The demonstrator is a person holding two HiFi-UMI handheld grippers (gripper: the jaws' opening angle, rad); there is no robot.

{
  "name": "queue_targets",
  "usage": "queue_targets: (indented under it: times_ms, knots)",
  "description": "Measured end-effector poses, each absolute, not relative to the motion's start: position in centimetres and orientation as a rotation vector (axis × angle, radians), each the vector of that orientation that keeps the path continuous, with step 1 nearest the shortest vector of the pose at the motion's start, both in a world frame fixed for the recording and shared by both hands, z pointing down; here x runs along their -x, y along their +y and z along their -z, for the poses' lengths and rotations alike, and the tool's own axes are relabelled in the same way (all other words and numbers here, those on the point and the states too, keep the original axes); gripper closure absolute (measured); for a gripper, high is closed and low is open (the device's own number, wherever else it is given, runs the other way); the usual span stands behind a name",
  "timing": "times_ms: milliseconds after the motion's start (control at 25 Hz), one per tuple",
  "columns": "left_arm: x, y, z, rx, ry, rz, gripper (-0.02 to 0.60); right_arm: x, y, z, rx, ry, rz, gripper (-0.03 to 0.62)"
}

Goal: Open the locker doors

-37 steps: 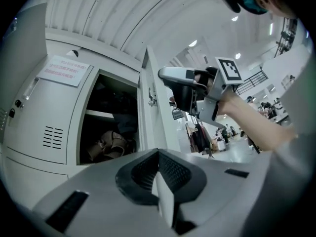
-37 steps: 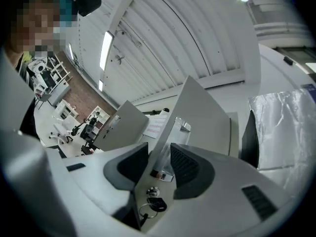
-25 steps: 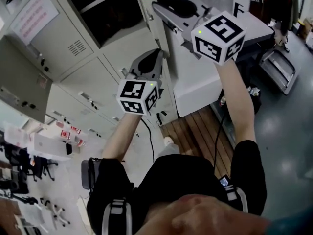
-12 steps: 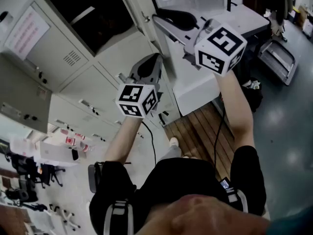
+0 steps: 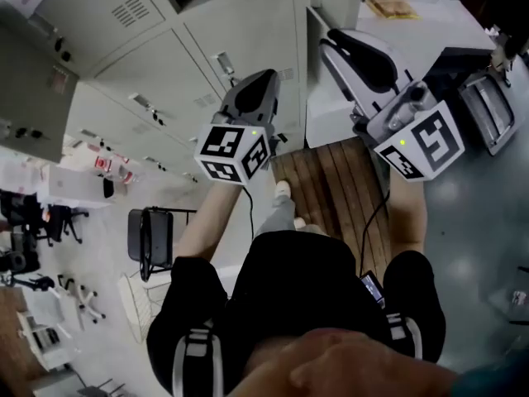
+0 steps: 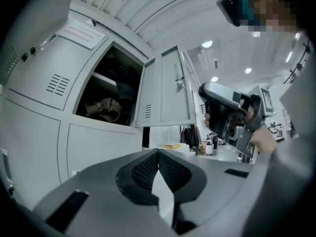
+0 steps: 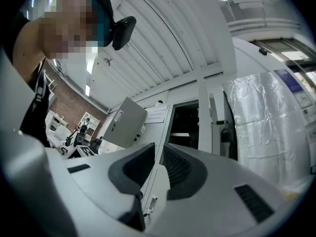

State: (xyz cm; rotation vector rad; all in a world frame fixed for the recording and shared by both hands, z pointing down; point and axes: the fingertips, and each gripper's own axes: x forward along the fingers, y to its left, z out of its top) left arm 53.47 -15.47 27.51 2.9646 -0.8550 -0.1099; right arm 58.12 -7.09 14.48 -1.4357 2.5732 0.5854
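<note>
The top locker door [image 6: 168, 88] is already hanging open with some stuff showing in its compartment [image 6: 111, 98], but the doors below it [image 5: 248, 31] are shut, so I reckon the next one down is my job. They're on the far side, just ahead of both tools. My right tool [image 7: 158, 149] is the better bet: its jaws are partly apart, have just been closing, and there's nothing between them, and I can see a small latch [image 7: 148, 204] low down through the gap. I'd drop the tool until that latch sits squarely between the pads, then squeeze and pull in an arc around the hinge rather than straight back, or it'll probably slip off. My left tool [image 6: 158, 154] is clamped shut on nothing, so it needs to spread its jaws before it can grab anything. I'd keep it off to the left, out of the door's swing.
</note>
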Motion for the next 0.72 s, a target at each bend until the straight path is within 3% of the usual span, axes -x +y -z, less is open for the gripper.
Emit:
queue_targets:
  times_ms: [240, 720]
  knots:
    - [-48.6, -16.7, -31.4, -2.86, -1.04, 0.1, 0.571, -55.0, -9.4, -21.5, 1.503, 2.688, -0.603, 0.525]
    - [-41.3, -17.8, -35.6, -2.752, -1.391, 0.043, 0.571, -52.4, -13.1, -31.3, 1.574, 2.648, -0.315, 0.533]
